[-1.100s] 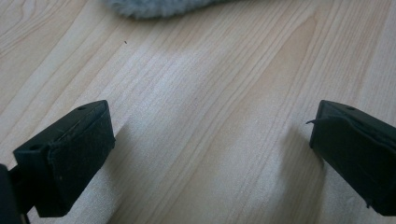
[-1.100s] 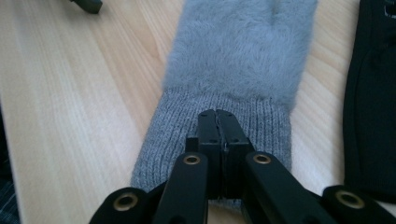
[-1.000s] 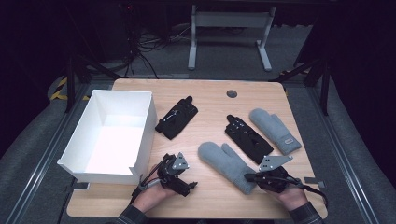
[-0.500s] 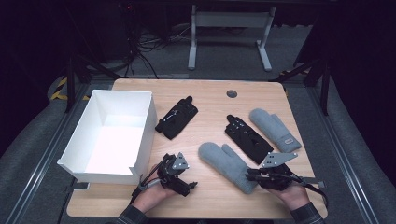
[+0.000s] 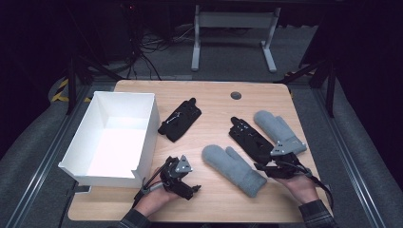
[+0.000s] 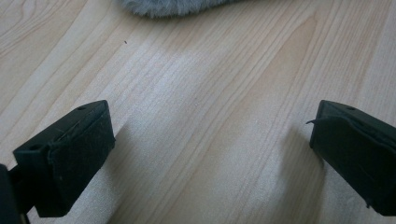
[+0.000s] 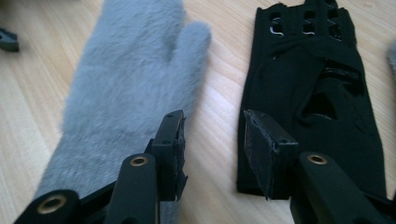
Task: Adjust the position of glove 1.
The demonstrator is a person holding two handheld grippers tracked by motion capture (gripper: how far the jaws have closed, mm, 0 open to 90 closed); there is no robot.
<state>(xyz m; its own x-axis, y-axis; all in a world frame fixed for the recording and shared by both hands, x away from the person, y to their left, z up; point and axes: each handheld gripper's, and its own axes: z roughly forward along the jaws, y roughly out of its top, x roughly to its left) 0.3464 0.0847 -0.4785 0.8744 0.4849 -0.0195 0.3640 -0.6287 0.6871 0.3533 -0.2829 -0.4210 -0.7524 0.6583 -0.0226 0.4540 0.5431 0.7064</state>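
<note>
Four gloves lie on the wooden table (image 5: 218,102), and parts of them stay out of sight. The near grey mitten (image 5: 233,167) shows from the left gripper view as a cut-off fuzzy edge at the top. The far grey mitten (image 5: 277,130) is partly covered at its cuff end by the right gripper (image 5: 266,167); the fingerless black glove (image 5: 251,140) lies between the two mittens, its near end under that same gripper. Another black glove (image 5: 179,121) sits apart, just beside the white box (image 5: 142,137); its details are too dark to read.

From its own view, the right gripper (image 7: 212,149) has its jaws partly apart, having just been opening, with bare wood between them, the near mitten (image 7: 126,93) to one side and the black glove (image 7: 313,88) to the other. The left gripper (image 5: 183,180) rests low on the table's near edge, jaws spread wide over bare wood (image 6: 205,116).

Beyond the table the room is dim: cables, a grey stand's legs and carpet.
</note>
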